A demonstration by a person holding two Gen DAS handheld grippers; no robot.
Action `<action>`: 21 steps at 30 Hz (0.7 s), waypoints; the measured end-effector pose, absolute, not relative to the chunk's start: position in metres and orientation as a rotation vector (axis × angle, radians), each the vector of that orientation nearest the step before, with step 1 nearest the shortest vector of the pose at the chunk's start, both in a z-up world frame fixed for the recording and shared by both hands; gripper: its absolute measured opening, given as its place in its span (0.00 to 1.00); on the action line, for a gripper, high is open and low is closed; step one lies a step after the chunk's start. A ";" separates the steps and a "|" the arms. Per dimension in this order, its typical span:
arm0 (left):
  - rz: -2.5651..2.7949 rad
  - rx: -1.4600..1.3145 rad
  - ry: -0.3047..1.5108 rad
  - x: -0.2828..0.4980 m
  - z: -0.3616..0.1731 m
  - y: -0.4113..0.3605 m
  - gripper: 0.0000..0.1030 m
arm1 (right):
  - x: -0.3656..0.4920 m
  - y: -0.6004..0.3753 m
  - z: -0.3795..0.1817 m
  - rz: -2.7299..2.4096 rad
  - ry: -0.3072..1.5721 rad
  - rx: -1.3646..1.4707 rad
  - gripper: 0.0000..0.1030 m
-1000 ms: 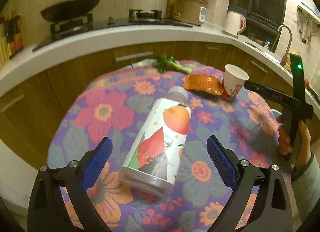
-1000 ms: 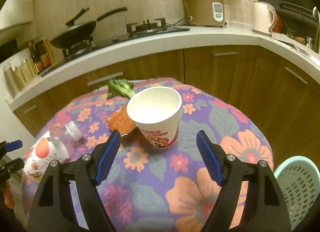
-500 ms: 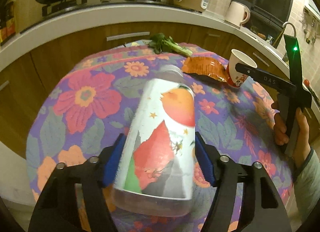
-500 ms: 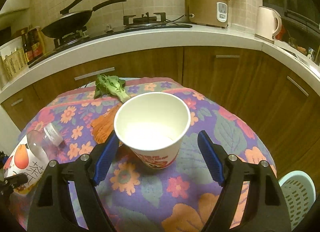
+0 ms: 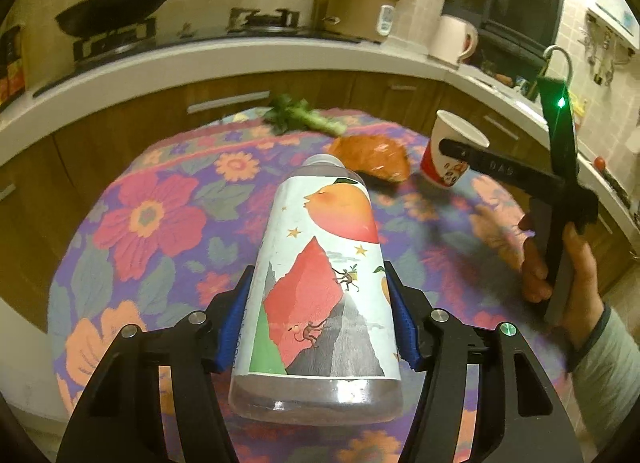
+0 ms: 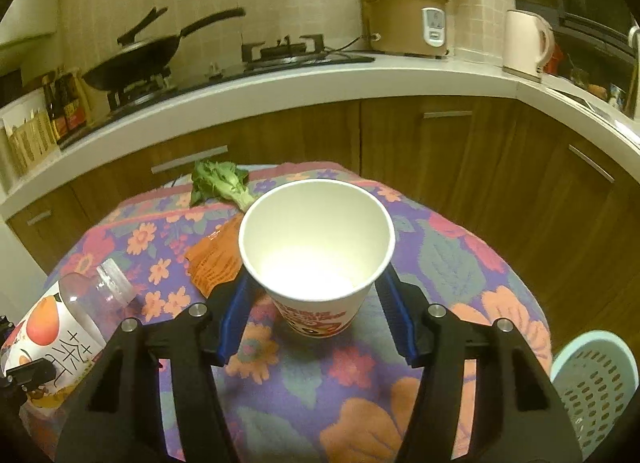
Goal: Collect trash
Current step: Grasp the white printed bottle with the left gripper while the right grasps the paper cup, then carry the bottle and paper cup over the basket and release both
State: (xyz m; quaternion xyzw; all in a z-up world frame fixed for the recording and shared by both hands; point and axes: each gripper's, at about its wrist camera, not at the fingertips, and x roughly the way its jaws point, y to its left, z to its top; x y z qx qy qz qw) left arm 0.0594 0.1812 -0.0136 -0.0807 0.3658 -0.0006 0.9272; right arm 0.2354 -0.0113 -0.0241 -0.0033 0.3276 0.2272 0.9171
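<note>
Step in hand: grasping trash from the floral-cloth surface (image 6: 460, 247), one item per gripper.

Left gripper (image 5: 320, 315): fingers narrow and pressed to both sides of the plastic bottle (image 5: 320, 263), which fills the lower centre of the left wrist frame, cap end pointing away.

Right gripper (image 6: 314, 311): fingers close beside the paper cup (image 6: 316, 255) at centre frame; the pads appear to touch the cup wall, so judged gripped, though contact is partly hidden by the rim. The cup is upright and empty.

Remaining on the surface: orange wrapper (image 6: 216, 259) just left of the cup; green vegetable stalk (image 6: 220, 183) at upper centre.

A pale blue basket (image 6: 592, 379) sits at lower right, off the surface.

Next move, judged: lift both items clear and carry them to the basket, without crushing the cup.
</note>
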 end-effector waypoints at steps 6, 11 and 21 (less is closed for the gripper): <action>-0.107 -0.117 0.716 0.064 0.007 0.136 0.56 | 0.203 -0.069 -0.006 0.445 0.621 0.075 0.54; -0.219 -0.053 0.689 0.078 0.025 0.077 0.56 | 0.175 -0.147 0.005 0.383 0.590 0.148 0.54; -0.484 0.075 0.688 0.118 0.027 -0.070 0.56 | 0.128 -0.297 -0.001 0.202 0.600 0.289 0.54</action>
